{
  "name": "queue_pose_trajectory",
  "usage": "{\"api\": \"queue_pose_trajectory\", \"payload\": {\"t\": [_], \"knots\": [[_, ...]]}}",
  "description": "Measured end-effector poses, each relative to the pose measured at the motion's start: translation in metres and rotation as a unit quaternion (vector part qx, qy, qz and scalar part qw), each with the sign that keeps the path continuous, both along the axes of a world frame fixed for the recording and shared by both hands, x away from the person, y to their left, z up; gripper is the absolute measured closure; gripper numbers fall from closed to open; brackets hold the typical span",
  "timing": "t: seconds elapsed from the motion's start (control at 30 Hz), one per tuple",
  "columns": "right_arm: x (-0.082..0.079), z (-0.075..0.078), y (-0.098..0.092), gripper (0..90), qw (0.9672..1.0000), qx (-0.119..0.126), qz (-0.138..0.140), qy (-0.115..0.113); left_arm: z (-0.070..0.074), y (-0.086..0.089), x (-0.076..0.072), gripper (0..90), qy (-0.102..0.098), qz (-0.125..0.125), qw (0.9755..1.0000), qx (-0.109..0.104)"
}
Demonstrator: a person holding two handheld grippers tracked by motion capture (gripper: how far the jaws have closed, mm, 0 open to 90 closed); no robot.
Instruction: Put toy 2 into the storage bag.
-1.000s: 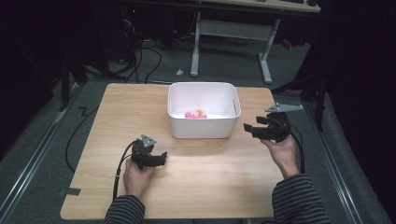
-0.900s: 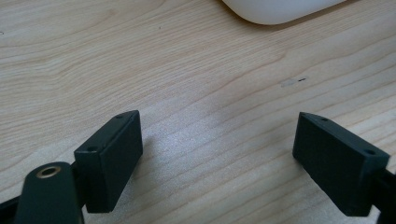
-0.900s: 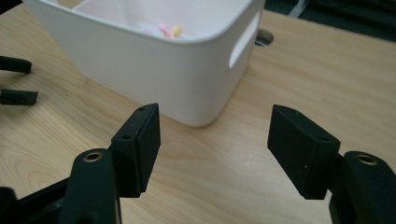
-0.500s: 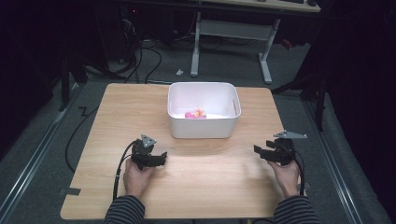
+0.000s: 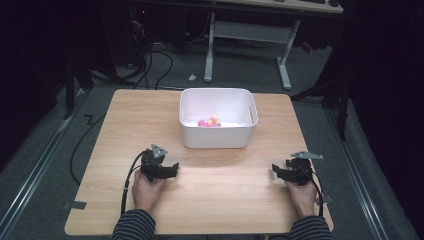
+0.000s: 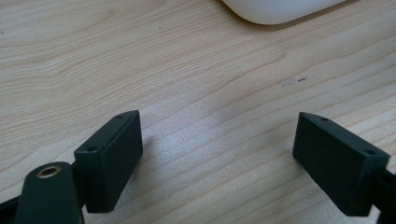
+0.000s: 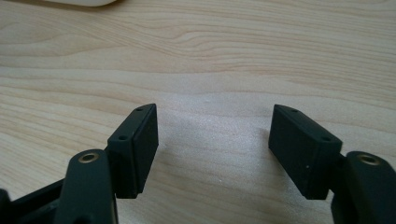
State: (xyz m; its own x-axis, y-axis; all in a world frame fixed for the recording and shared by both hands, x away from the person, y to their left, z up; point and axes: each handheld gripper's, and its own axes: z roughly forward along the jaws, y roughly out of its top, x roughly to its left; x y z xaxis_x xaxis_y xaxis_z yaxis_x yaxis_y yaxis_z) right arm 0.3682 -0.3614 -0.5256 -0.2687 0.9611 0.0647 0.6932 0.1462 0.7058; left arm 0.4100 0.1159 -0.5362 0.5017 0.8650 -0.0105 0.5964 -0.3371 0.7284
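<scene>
Two hand-held grippers rest low over a wooden table (image 5: 215,200), each with its jaws spread wide and nothing but bare wood grain between them. The left gripper (image 5: 172,169) sits at the near left of the tabletop, the right gripper (image 5: 276,171) at the near right, well apart from one another. Ahead of both sets of jaws, toward the middle of the far half of the table, stands a white bin (image 5: 218,142); from the left gripper view its rounded lower edge (image 6: 280,9) lies beyond and to the right of the open jaws, and from the right gripper view a sliver of it (image 7: 79,2) shows beyond and to the left. Inside the bin, past its near wall, lie small pink and yellow items (image 5: 209,121), too small to identify. With both tools empty and parked, the work looks to be at a resting point. Any next reach into the bin would go best by lifting one gripper clear of the near rim first, coming down from above with jaws held apart, and closing only once the piece sits squarely between the pads, so the light bin is not nudged.
</scene>
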Motion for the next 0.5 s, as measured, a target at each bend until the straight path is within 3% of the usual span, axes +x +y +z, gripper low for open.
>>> {"api": "queue_pose_trajectory", "payload": {"t": [0.13,0.23,0.5], "knots": [[-0.0014,-0.0024,0.0017,31.6,0.9999,-0.007,0.002,-0.012,0.0,0.0,0.0,16.1,0.0,0.0,1.0,0.0],[-0.0024,-0.0043,0.0074,30.7,0.999,-0.038,0.009,-0.021,0.0,0.0,0.0,16.1,0.0,0.0,1.0,0.0],[-0.0022,-0.0044,0.0067,27.9,0.9992,-0.036,-0.005,-0.019,0.0,0.0,-0.0001,16.1,0.0,0.0,1.0,0.0]]}}
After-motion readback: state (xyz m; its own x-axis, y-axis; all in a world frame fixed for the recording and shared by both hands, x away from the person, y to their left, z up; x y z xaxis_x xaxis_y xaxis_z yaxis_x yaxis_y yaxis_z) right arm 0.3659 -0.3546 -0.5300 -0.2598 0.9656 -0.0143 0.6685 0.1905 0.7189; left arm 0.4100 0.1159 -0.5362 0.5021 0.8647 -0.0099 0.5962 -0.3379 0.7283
